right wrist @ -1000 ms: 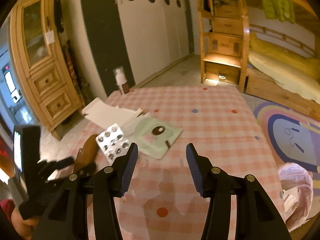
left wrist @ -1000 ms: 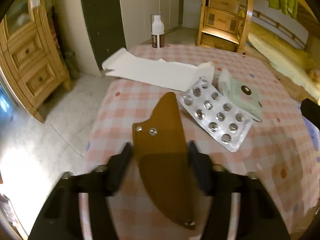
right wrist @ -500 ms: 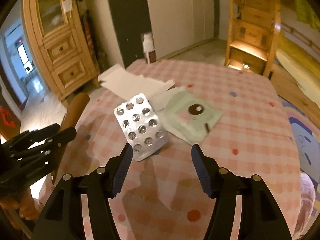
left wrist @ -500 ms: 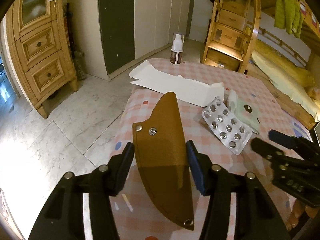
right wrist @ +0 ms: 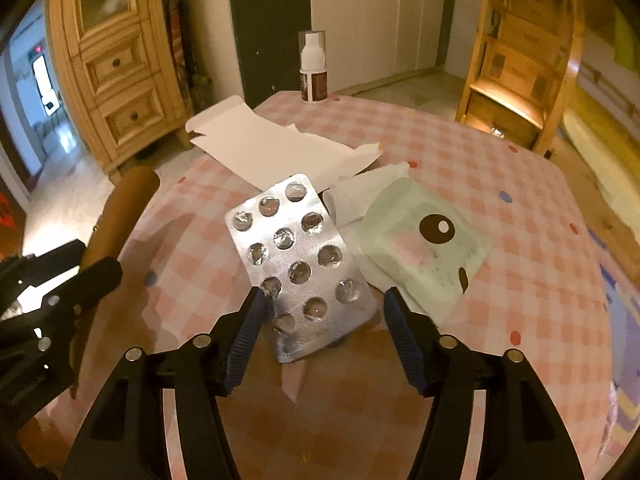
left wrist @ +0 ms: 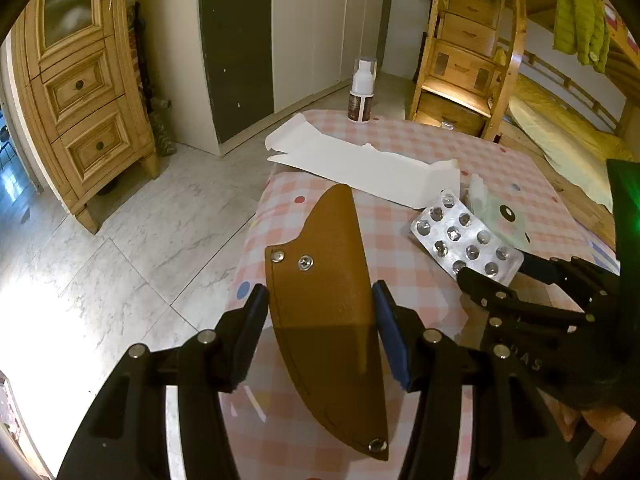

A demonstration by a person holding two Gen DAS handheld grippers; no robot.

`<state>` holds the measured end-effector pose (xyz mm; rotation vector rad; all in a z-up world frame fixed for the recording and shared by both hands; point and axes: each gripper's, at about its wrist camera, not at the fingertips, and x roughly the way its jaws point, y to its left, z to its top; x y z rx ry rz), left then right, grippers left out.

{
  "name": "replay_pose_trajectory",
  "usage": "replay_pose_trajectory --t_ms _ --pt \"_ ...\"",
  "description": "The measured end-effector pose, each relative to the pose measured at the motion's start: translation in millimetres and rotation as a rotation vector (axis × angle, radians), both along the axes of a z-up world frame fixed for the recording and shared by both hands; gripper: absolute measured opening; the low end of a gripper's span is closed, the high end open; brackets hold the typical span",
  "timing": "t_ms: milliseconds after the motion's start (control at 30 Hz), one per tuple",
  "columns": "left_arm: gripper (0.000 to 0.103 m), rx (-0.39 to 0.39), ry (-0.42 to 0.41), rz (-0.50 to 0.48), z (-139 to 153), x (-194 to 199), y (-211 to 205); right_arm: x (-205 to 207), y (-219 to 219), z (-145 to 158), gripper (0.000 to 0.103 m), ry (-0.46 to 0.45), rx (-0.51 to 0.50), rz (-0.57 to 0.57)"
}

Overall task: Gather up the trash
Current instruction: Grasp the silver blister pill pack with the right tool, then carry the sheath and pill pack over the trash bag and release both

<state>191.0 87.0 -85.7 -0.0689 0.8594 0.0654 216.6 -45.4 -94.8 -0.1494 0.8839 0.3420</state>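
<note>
Your right gripper (right wrist: pixel 326 320) is spread open around the near end of the blister pack (right wrist: pixel 298 256), whose long axis runs away from you; it seems propped off the table (right wrist: pixel 480 168). Your left gripper (left wrist: pixel 318 322) clamps a brown sheath (left wrist: pixel 324 300).

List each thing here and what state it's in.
Left tongs: shut on brown sheath.
Right tongs: open around pill pack, whose pockets are all popped.
White carton: torn flat.
Green packet: lying flat.
Spray bottle: upright, capped.
</note>
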Motion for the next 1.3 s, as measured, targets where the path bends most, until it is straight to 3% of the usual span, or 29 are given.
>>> replay_pose_trajectory --t_ms 100,267,333,500,767,1100,1300 --pt "0.052 0.001 -0.001 -0.001 0.2 0.0 -0.4 -7.7 -0.4 3.7 0.027 -0.003 0.011 0.035" --pt "0.052 -0.001 -0.007 -0.005 1.1 -0.5 0.6 -24.3 -16.2 21.2 0.016 -0.036 0.103 0.056" --pt "0.052 -0.002 -0.011 -0.007 1.8 -1.3 -0.2 -30.8 -25.5 30.1 0.004 -0.053 0.152 0.064" --pt "0.052 -0.024 -0.026 -0.031 5.6 -4.9 -7.4 -48.3 -48.5 53.2 0.004 -0.148 0.207 0.061" --pt "0.052 -0.053 -0.106 -0.168 20.4 -14.4 -48.0 -64.4 -99.1 71.0 0.004 -0.222 0.226 -0.062" --pt "0.052 -0.064 -0.13 -0.322 28.4 -17.5 -122.7 -91.9 -177.6 82.2 0.004 -0.305 0.192 -0.306" --pt "0.052 -0.077 -0.151 -0.47 32.1 -23.8 -180.6 -110.7 -235.7 81.0 0.004 -0.327 0.158 -0.487"
